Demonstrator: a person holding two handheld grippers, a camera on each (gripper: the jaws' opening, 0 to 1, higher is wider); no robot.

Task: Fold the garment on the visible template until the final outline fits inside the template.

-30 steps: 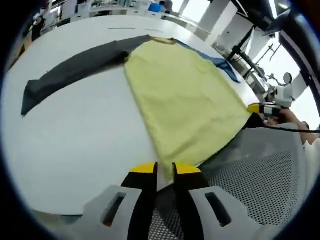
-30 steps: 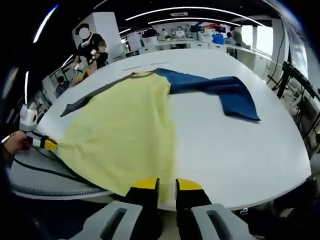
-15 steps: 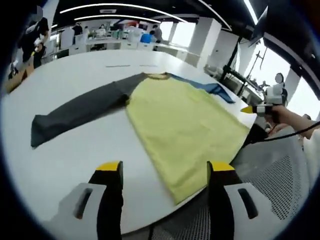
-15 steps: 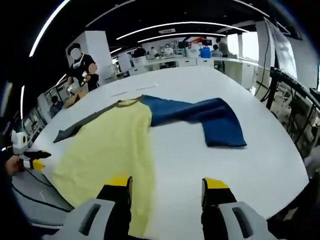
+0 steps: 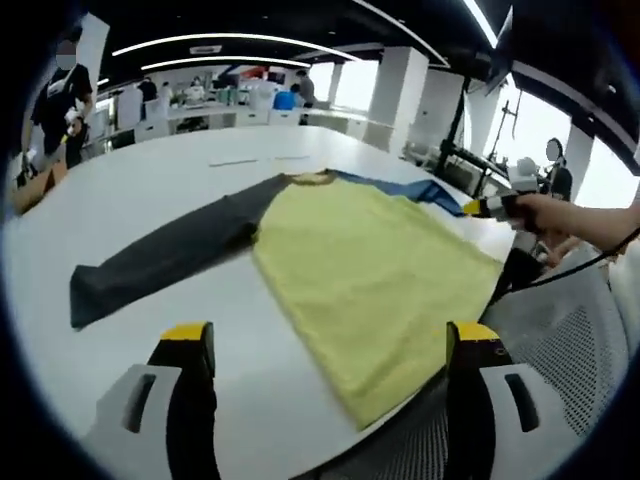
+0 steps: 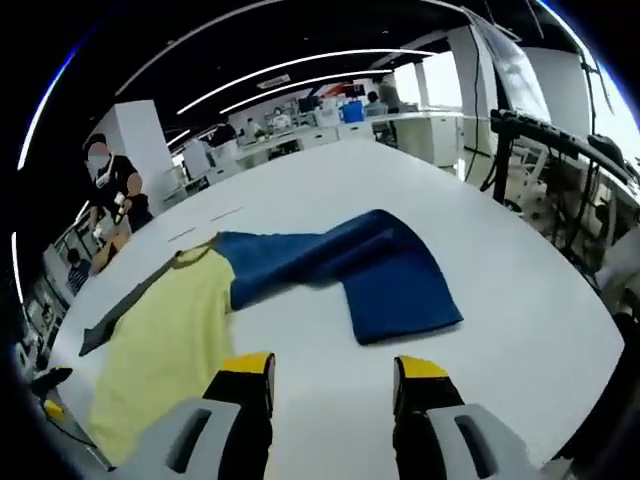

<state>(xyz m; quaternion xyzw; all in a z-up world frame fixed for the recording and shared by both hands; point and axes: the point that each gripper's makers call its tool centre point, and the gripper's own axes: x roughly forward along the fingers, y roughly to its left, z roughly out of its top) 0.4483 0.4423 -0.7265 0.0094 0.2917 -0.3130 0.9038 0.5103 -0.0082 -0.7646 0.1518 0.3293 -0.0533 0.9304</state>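
In the left gripper view, the left gripper (image 5: 333,345) hangs over the white table's (image 5: 150,190) near edge, its 2 jaws spread wide and holding nothing. The garment (image 5: 370,265) lies flat ahead, yellow body toward the edge, grey sleeve (image 5: 165,258) stretched leftward.

In the right gripper view, the right gripper (image 6: 331,375) is likewise released, jaws apart. The blue sleeve (image 6: 350,270) lies spread just beyond them.
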